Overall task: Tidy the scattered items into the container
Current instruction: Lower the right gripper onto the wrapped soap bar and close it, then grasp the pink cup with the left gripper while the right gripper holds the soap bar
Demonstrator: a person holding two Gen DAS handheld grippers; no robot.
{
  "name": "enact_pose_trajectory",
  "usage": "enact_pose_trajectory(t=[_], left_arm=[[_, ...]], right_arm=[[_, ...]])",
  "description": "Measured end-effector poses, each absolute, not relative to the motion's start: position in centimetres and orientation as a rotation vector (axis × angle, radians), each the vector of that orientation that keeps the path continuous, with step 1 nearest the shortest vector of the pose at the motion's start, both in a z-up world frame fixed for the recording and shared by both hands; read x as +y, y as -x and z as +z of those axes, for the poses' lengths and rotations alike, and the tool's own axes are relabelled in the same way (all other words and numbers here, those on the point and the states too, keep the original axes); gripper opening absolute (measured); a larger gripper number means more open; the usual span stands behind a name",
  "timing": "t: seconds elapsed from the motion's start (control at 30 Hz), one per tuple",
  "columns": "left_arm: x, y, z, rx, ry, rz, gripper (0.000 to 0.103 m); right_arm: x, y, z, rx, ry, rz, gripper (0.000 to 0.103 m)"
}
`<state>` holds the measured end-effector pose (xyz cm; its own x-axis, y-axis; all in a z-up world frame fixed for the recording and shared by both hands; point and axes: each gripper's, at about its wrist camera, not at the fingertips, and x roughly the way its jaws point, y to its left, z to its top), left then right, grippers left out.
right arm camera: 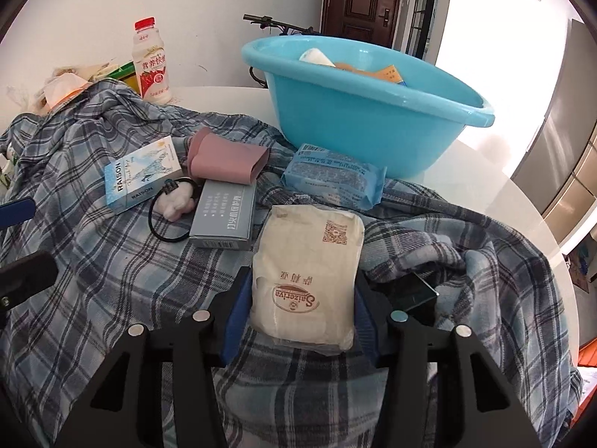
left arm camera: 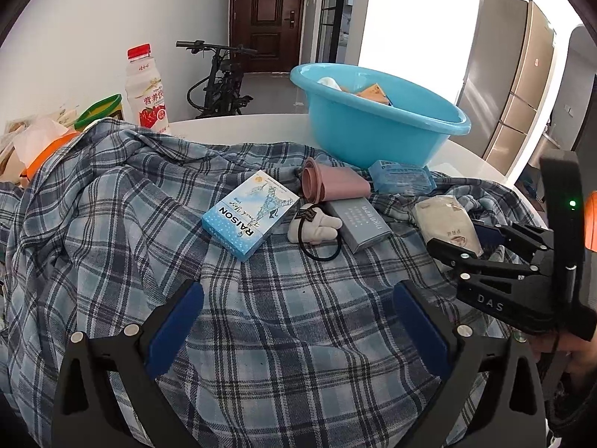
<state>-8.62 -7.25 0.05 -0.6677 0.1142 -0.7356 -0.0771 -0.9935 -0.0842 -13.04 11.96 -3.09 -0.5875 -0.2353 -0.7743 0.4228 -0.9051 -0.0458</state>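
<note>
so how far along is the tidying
Early. The blue basin already holds a few items. The right gripper is shut on the beige packet. Left: RAISON box, pink pouch, grey box, hair tie, blue pack.

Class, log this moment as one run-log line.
right gripper: shut on white packet | left gripper: open, empty | blue basin: partly filled

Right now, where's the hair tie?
In both views the hair tie lies on the plaid shirt, between the blue box and the grey box, below the pink cup.
</note>
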Motion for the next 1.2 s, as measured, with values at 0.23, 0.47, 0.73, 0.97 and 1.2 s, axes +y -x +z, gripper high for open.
enact_pose_trajectory(t=[0.23,0.47,0.73,0.97,1.2], left_arm=[[-5.8,7.7,0.5,-0.023,1.214,2.765,0.103],[-4.6,6.9,0.1,0.026,1.231,2.739,0.103],[-4.9,7.2,0.2,0.047,1.242,2.750,0.103],[-4.7,11.3,0.7,0.055,1.228,2.725,0.103],[-2.6,18.1,-0.5,0.062,1.269,2.813,0.103]], right_arm=[[13.5,9.0,-2.5,0.242,-1.204,-2.365,0.049],[14.3,5.9,-3.3,0.252,-1.204,-2.354,0.049],[15.8,5.8,-3.0,0.185,-1.204,-2.383,0.049],[16.2,6.3,-2.6,0.173,-1.179,-2.402,0.049],[16.6,7.0,-2.6,0.130,-1.156,-2.407,0.049]])
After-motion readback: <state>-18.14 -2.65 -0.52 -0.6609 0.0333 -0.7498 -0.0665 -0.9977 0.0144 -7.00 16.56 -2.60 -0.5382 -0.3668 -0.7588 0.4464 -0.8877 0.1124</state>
